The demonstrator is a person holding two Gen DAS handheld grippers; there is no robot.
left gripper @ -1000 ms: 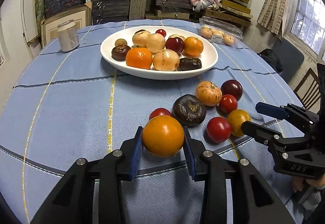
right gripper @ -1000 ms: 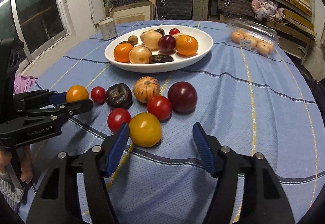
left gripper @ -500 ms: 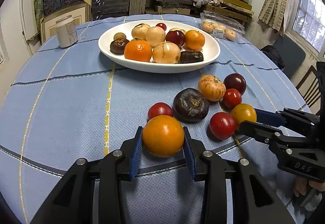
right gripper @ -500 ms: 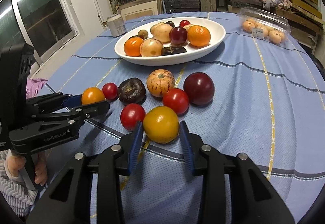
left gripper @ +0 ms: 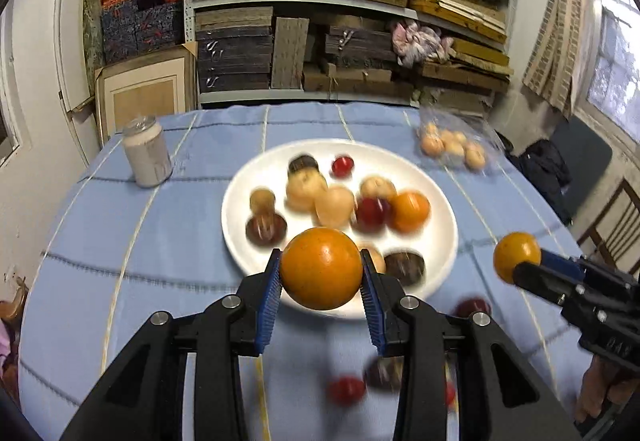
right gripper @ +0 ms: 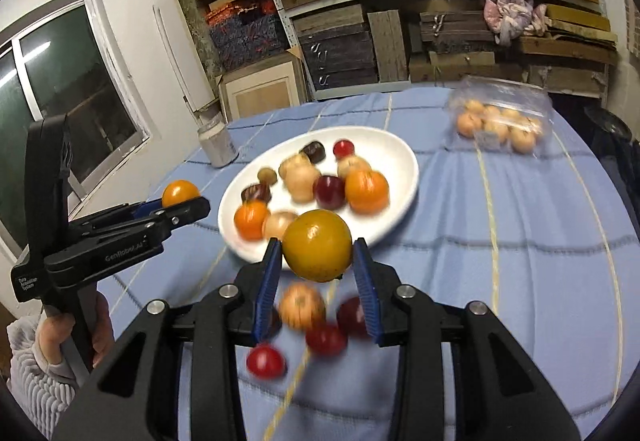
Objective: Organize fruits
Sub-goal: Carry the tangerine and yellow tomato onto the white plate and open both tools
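Both grippers have risen off the blue tablecloth (left gripper: 168, 241) since the earlier frames, each carrying a fruit up with it, and the right jaws, which stood apart around the yellow fruit, have just closed on it. The left gripper (left gripper: 321, 273) is clamped on an orange fruit (left gripper: 321, 268), pressed between its blue pads (left gripper: 269, 305) above the near rim of the white plate (left gripper: 240, 201). The right gripper (right gripper: 317, 255) grips the yellow fruit (right gripper: 317, 245) the same way, in the air ahead of the plate's near edge. Beyond both jaws the plate holds more fruit; below them, blurred, red tomatoes (right gripper: 266, 361) and a striped fruit (right gripper: 302, 305) lie on the cloth.
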